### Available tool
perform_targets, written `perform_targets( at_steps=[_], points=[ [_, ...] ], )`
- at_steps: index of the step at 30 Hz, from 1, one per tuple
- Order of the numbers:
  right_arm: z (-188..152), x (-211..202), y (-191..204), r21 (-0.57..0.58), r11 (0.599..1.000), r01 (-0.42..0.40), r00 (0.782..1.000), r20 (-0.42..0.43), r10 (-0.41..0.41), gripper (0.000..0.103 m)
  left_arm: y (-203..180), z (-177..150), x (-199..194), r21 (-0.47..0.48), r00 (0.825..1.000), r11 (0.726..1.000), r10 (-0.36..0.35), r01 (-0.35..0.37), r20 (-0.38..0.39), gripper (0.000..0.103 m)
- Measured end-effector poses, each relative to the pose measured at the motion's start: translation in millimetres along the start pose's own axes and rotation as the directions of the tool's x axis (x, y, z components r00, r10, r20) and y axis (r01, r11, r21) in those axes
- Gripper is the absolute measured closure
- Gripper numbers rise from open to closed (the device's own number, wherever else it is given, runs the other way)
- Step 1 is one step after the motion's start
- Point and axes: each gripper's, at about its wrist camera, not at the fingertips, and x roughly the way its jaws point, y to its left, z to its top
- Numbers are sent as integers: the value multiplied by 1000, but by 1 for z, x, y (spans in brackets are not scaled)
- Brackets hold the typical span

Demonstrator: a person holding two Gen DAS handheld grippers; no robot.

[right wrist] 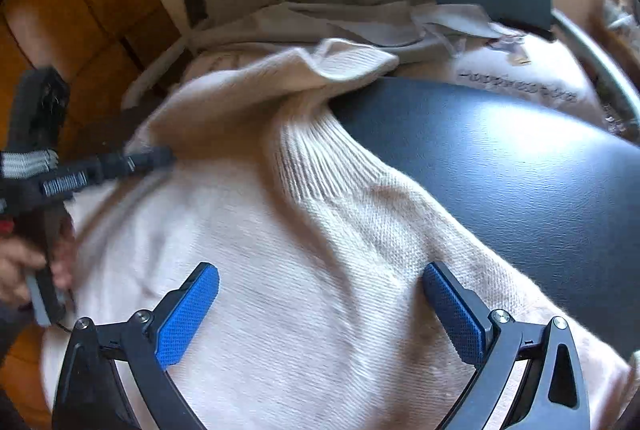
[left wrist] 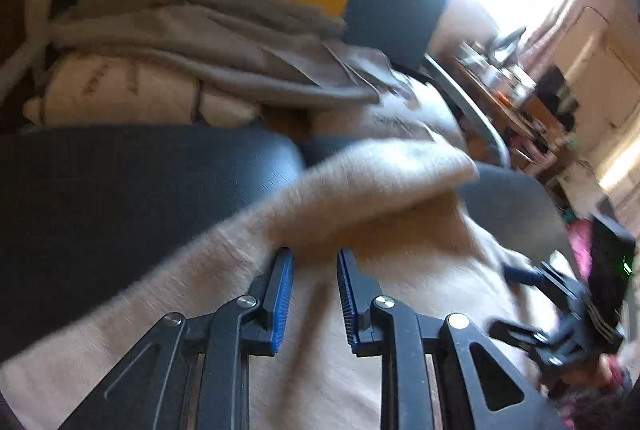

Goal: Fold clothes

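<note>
1. Sweater [right wrist: 304, 250], cream knit with a ribbed cuff, lies across a dark padded seat [right wrist: 520, 166], filling the frame's lower centre.
2. Right claw [right wrist: 320, 294] hovers over it, jaws spread wide, gripping nothing.
3. Left claw [left wrist: 314, 262] sits with its jaws narrowly parted on the knit, fabric between the pads.
4. Grey clothes [right wrist: 340, 14] are piled at upper centre.

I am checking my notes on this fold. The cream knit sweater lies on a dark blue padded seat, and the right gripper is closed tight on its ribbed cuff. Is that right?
One detail is wrong. The right gripper is not closed: in the right wrist view its blue pads stand wide apart over the cream knit sweater, gripping nothing. The ribbed cuff lies farther ahead, untouched. The sweater does lie on the dark blue padded seat.
</note>
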Motion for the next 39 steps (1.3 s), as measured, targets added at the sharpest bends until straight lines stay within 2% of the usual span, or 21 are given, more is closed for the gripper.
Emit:
perform_targets(
  at_steps=[3, 4, 7, 11, 12, 13, 14, 16, 18, 20, 24, 27, 29, 30, 32, 33, 35, 38, 39],
  points=[
    [-16, -9, -15, 32, 999, -6, 998, 63, 4, 0, 25, 1, 5, -120, 997, 991, -53, 60, 56, 91],
    [-22, -13, -18, 40, 999, -11, 997, 82, 8, 0, 33, 2, 8, -158, 996, 984, -68, 78, 65, 101],
    [-38, -26, -30, 88, 995, -42, 992, 124, 31, 0, 46, 8, 17, -215, 992, 970, -103, 117, 74, 101],
    [-47, -36, -42, 135, 985, -104, 984, 159, 82, 0, 29, 1, 1, -147, 997, 987, -58, 66, 56, 101],
    [-48, -38, -43, 139, 984, -107, 983, 161, 84, 0, 23, -3, -5, -127, 998, 990, -47, 54, 51, 98],
    [-50, -39, -44, 142, 984, -107, 983, 162, 84, 0, 18, -7, -11, -108, 998, 993, -36, 41, 46, 86],
    [-53, -40, -40, 132, 988, -76, 986, 155, 55, 0, 12, -11, -18, -88, 999, 996, -25, 28, 42, 81],
    [-62, -46, -33, 127, 992, -15, 989, 147, -3, 0, 3, -24, -31, -43, 999, 999, 4, -3, 32, 81],
    [-70, -52, -29, 140, 990, 31, 989, 142, -51, 0, -2, -52, -46, 16, 999, 999, 50, -50, 18, 81],
    [-76, -57, -29, 155, 986, 67, 987, 134, -89, 0, 0, -73, -57, 22, 996, 995, 92, -92, 10, 81],
    [-71, -52, -19, 115, 984, 134, 985, 95, -146, 0, 5, -93, -83, -22, 989, 990, 142, -141, 31, 81],
    [-57, -52, -2, 51, 986, 159, 984, 74, -162, 0, 2, -93, -93, 4, 986, 988, 156, -156, 64, 81],
    [-48, -52, 10, 7, 985, 174, 983, 60, -174, 0, -2, -86, -88, 33, 988, 989, 142, -144, 62, 81],
    [-43, -52, 16, -16, 984, 179, 982, 58, -178, 0, -5, -83, -81, 57, 984, 984, 166, -169, 60, 81],
    [-29, -56, 34, -84, 984, 160, 983, 106, -151, 0, -1, -81, -67, 75, 973, 971, 224, -227, 52, 81],
    [-20, -51, 40, -111, 983, 146, 986, 102, -135, 0, 2, -80, -60, 77, 967, 965, 249, -252, 47, 81],
    [0, -31, 42, -146, 981, 127, 990, 83, -116, 0, 7, -79, -57, 60, 966, 966, 250, -253, 61, 80],
    [13, 12, 37, -165, 973, 161, 987, 16, -160, 0, 15, -74, -55, 39, 964, 966, 250, -254, 87, 78],
    [19, 18, 29, -140, 978, 154, 988, 39, -150, 0, 19, -71, -54, 28, 963, 966, 254, -258, 90, 78]
  ],
)
